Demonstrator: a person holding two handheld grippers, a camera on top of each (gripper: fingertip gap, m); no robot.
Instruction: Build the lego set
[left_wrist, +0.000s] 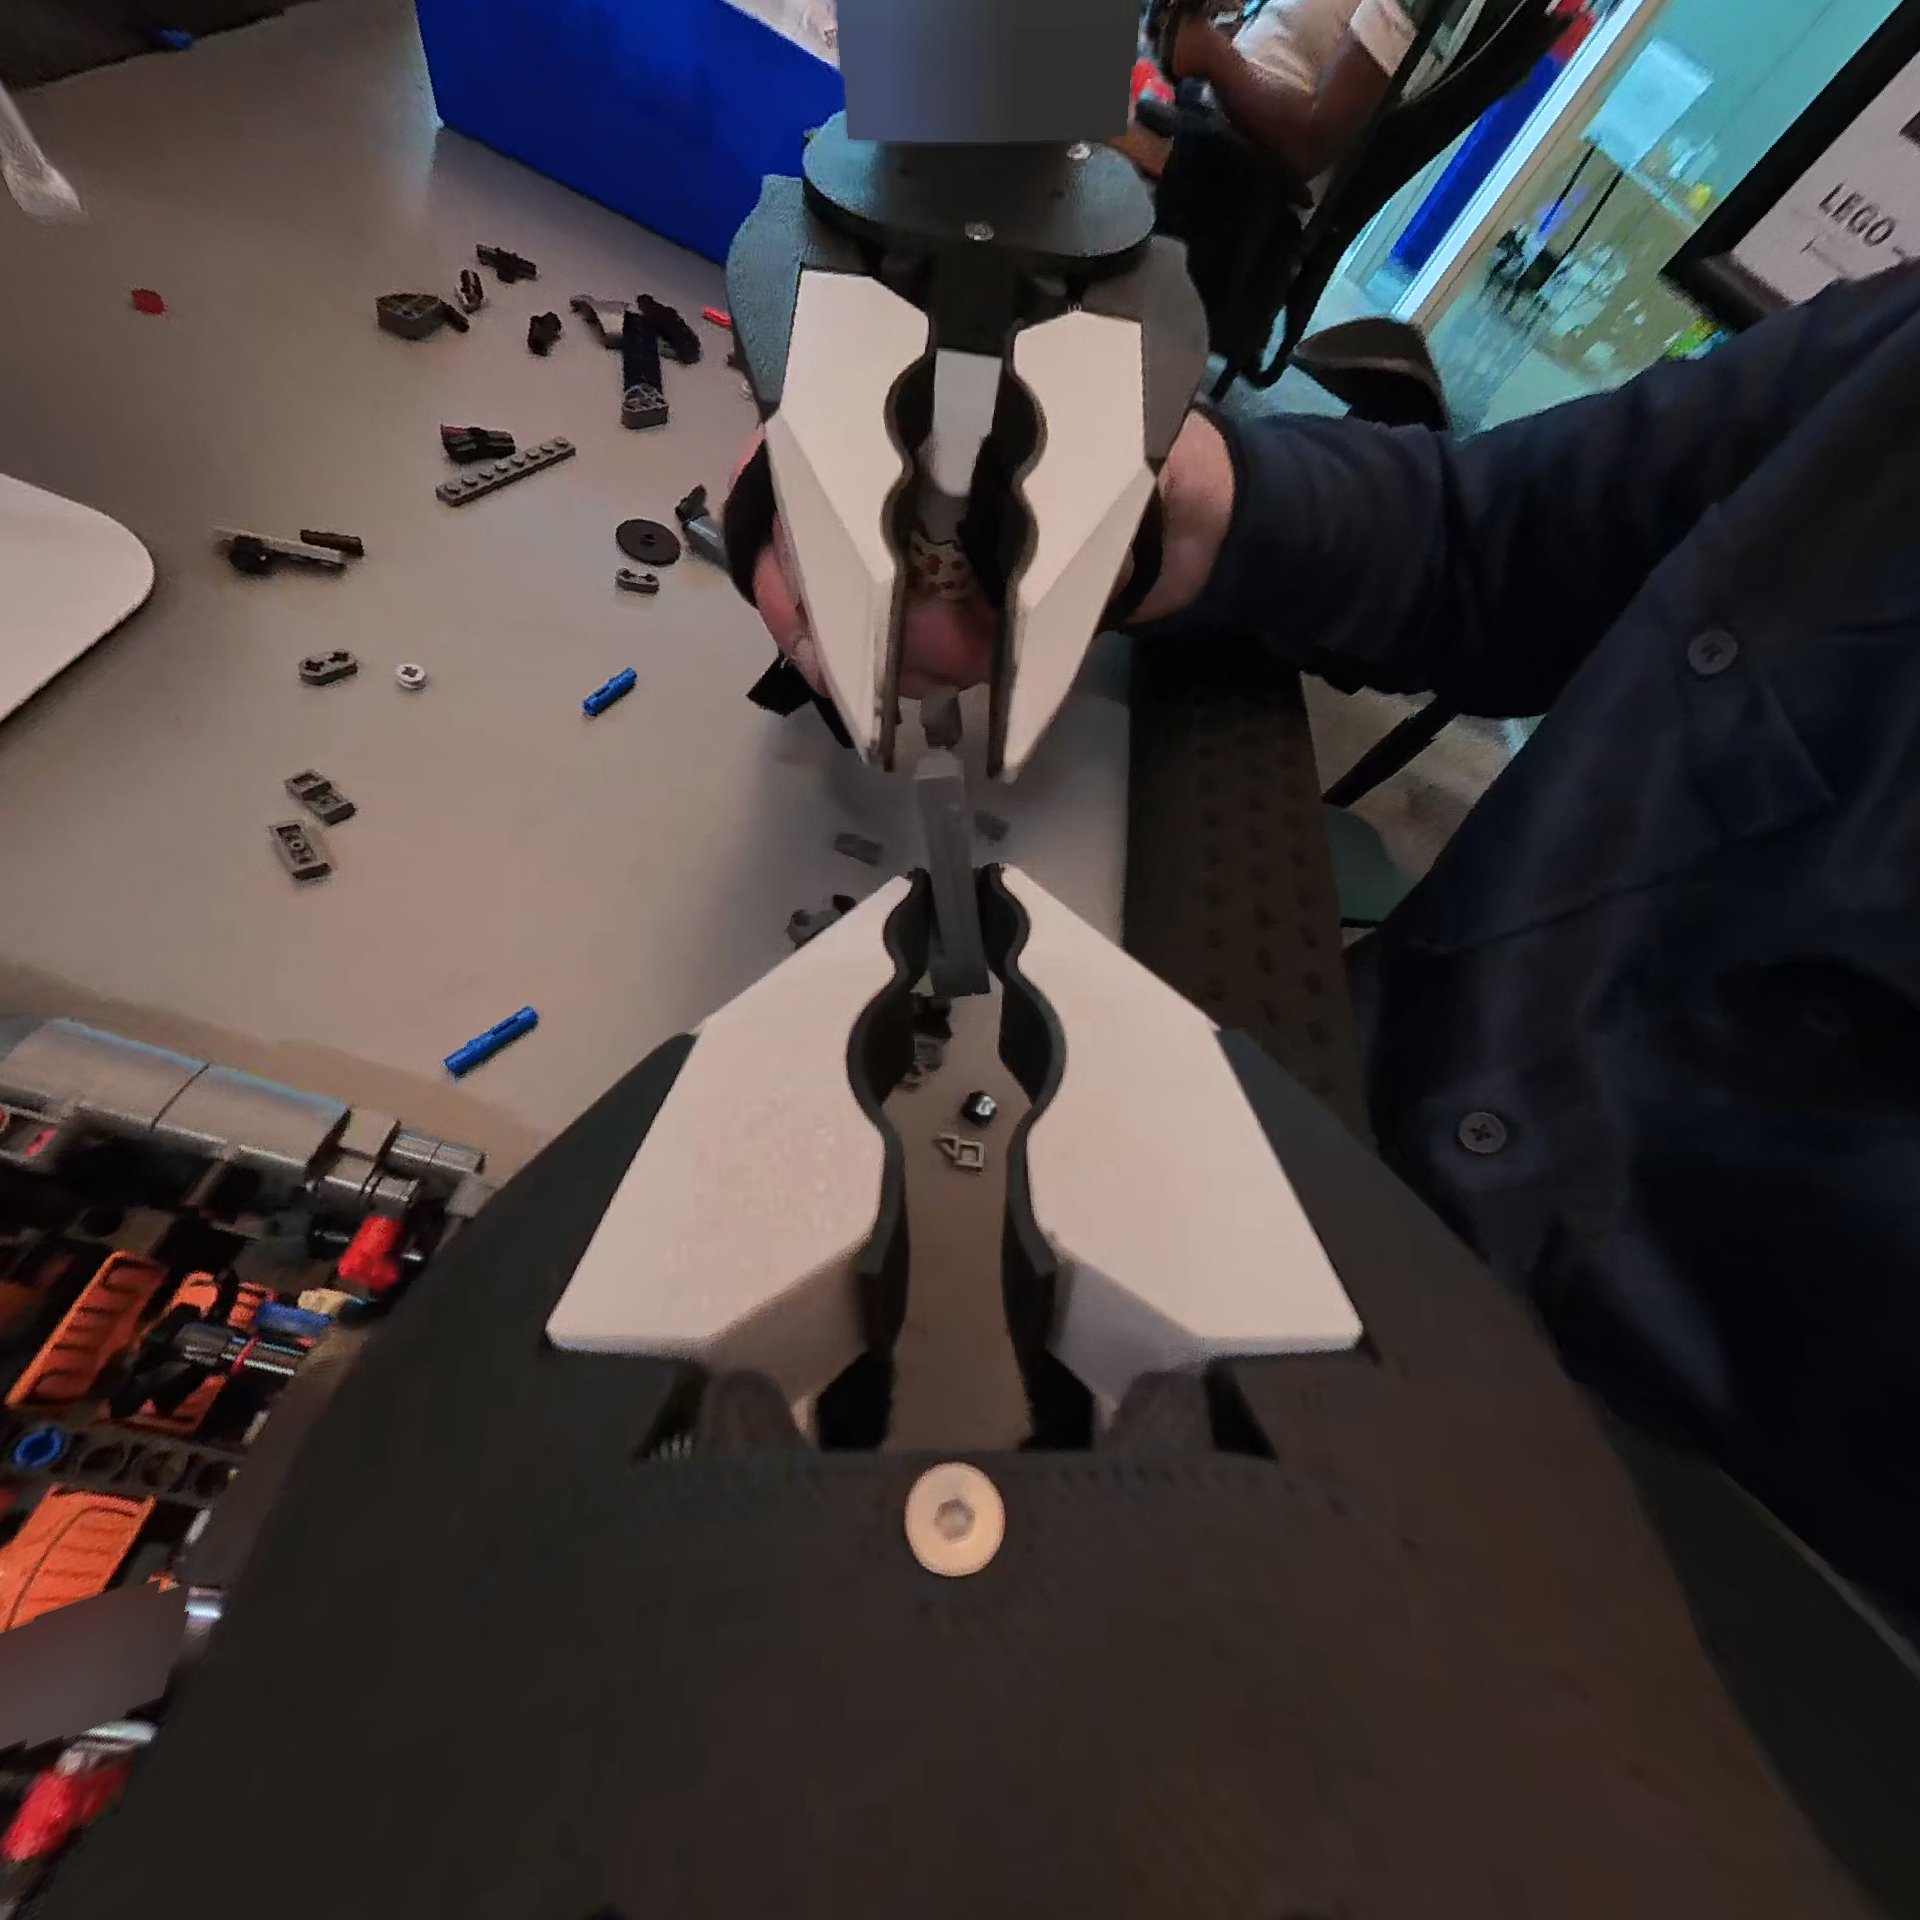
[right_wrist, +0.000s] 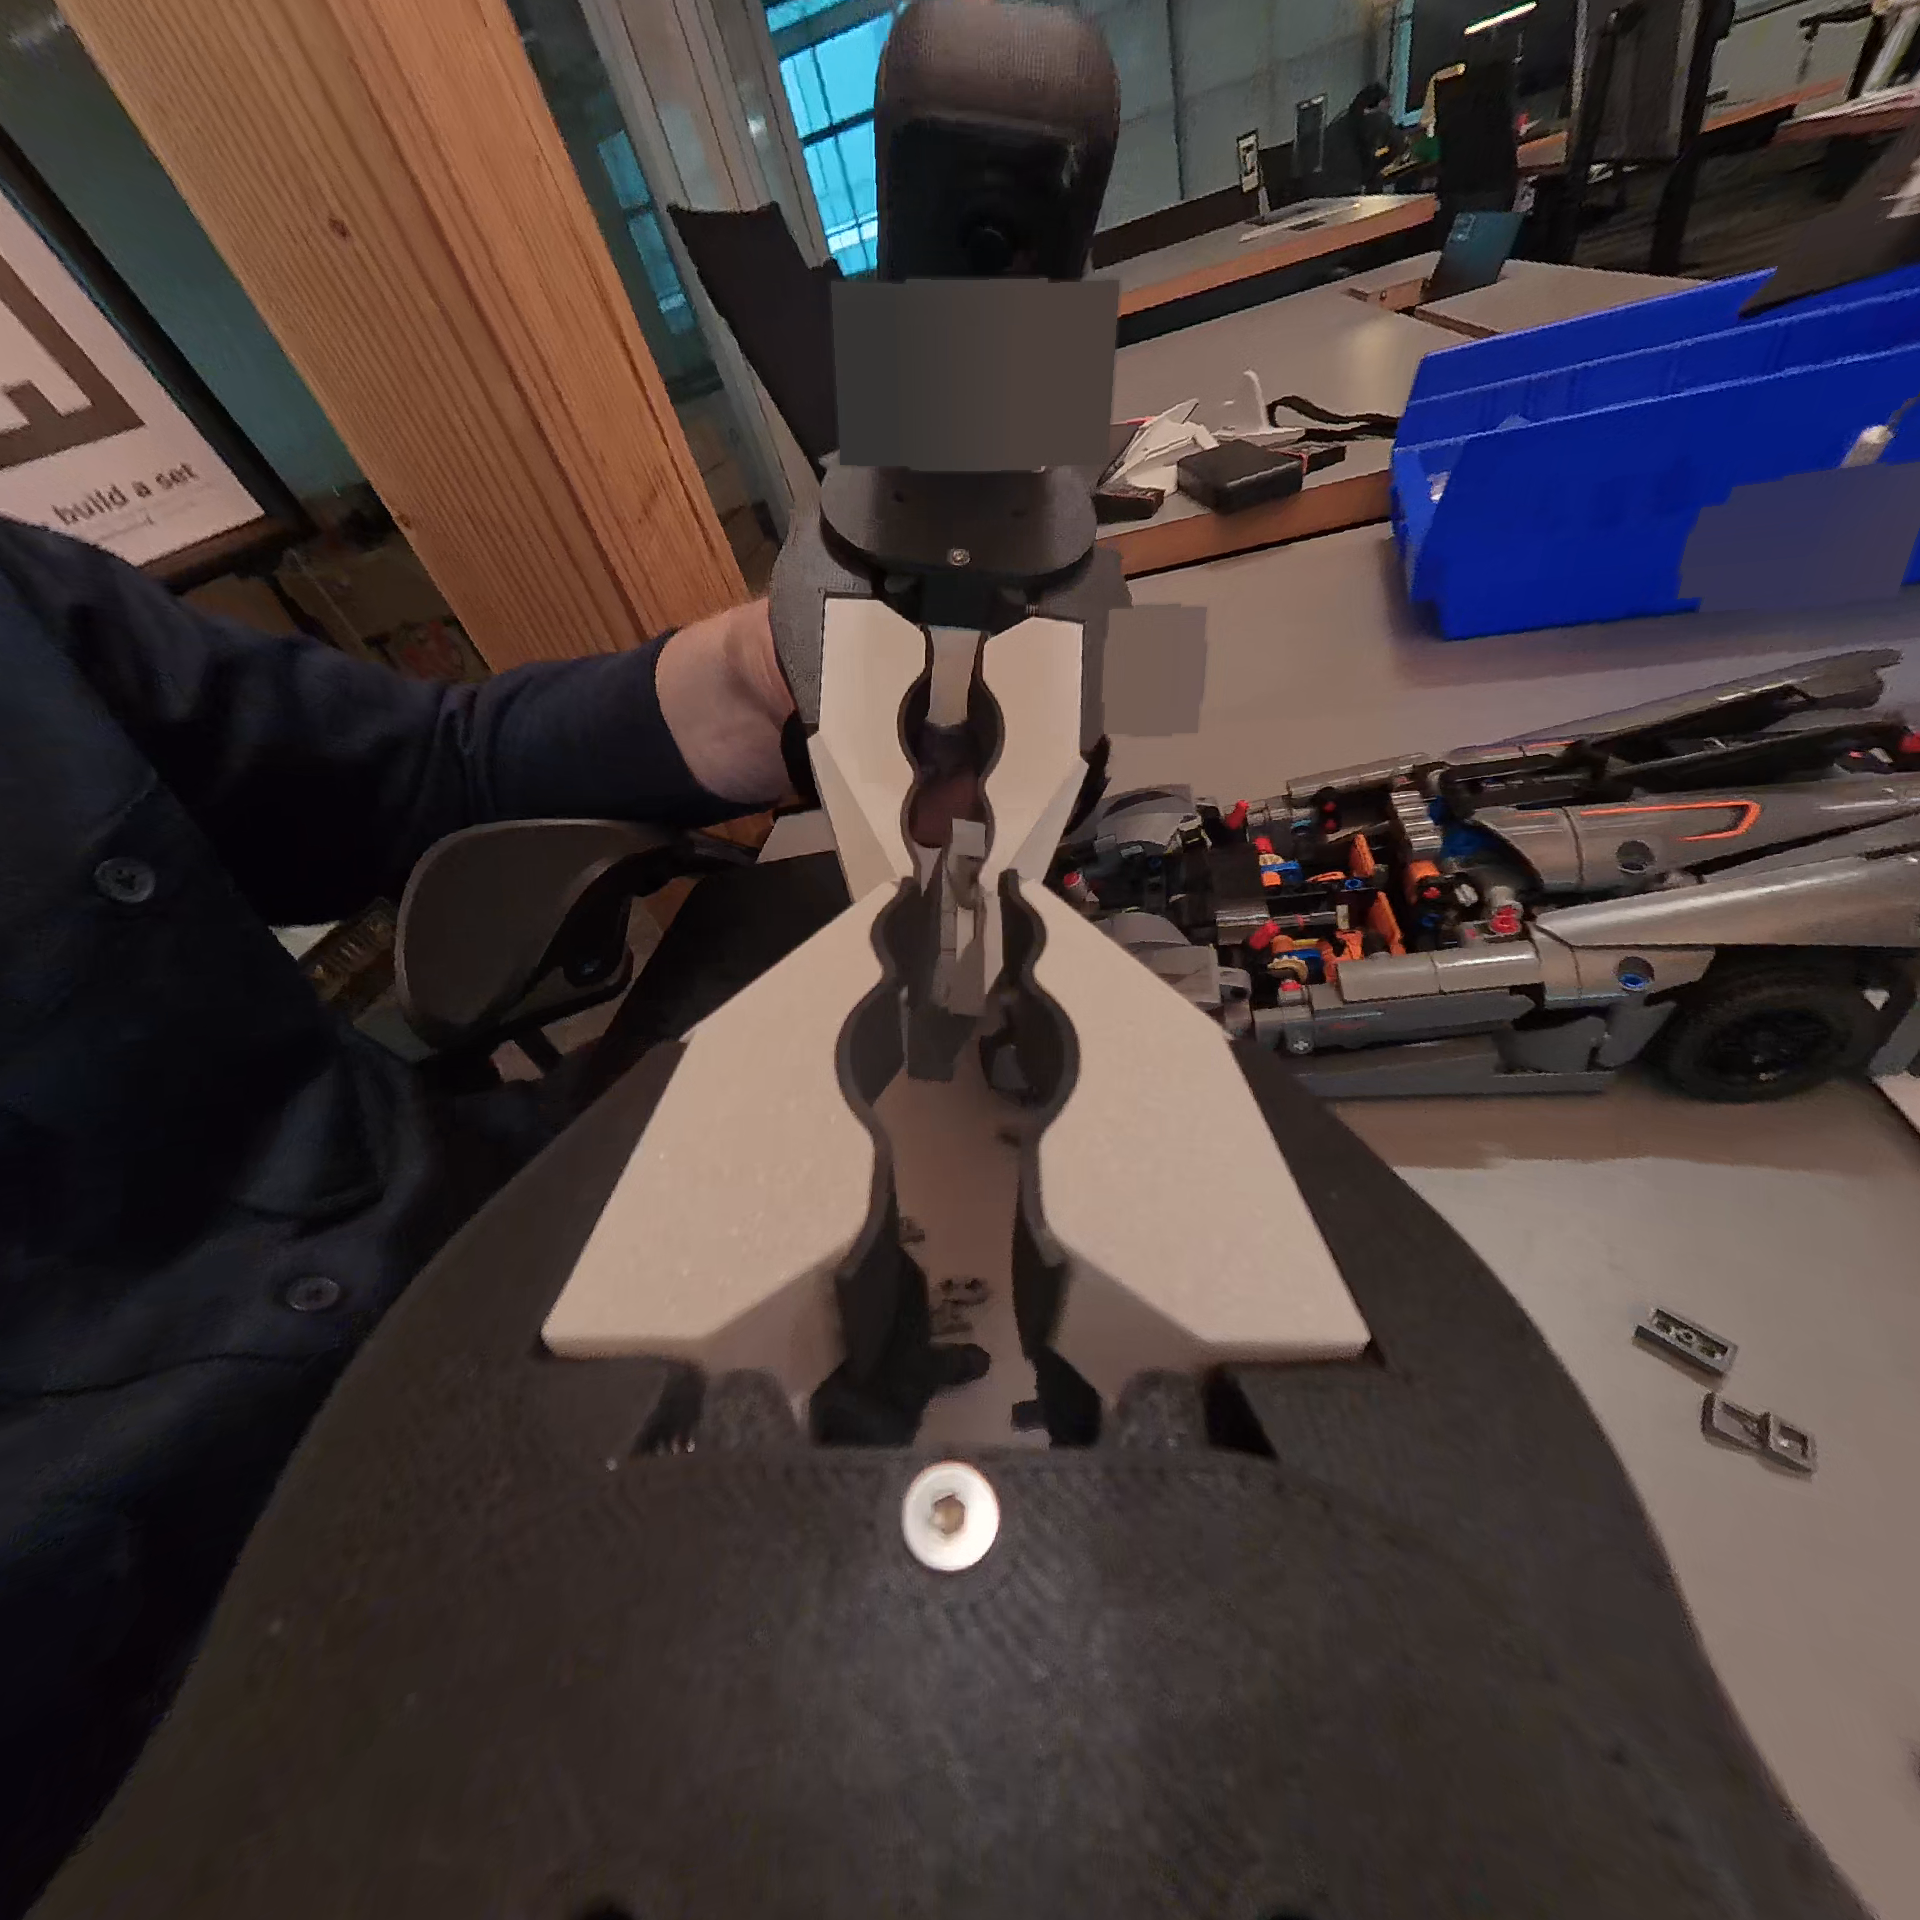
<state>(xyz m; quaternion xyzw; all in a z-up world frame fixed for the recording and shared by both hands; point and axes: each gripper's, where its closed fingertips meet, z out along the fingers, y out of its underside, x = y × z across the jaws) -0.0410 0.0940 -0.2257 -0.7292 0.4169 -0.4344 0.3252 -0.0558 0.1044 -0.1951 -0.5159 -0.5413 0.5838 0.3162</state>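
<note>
Grey surface (right_wrist: 1558, 1247) fills workspace. Blue plastic bin (right_wrist: 1621, 457) stands at far side of surface. Small black box (right_wrist: 1242, 476) and white paper scraps (right_wrist: 1169, 436) lie near bin. Wooden pillar (right_wrist: 416, 312) rises behind. Dark chair back (right_wrist: 520, 935) beside seated person's navy sleeve (right_wrist: 468, 748). White object (left_wrist: 62, 582) at surface edge.

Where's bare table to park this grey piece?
Bare table in front of the car model, up to the two small plates. Also between the two blue pins and the white tray. Crowded: dark loose pieces near the blue bin.
</note>
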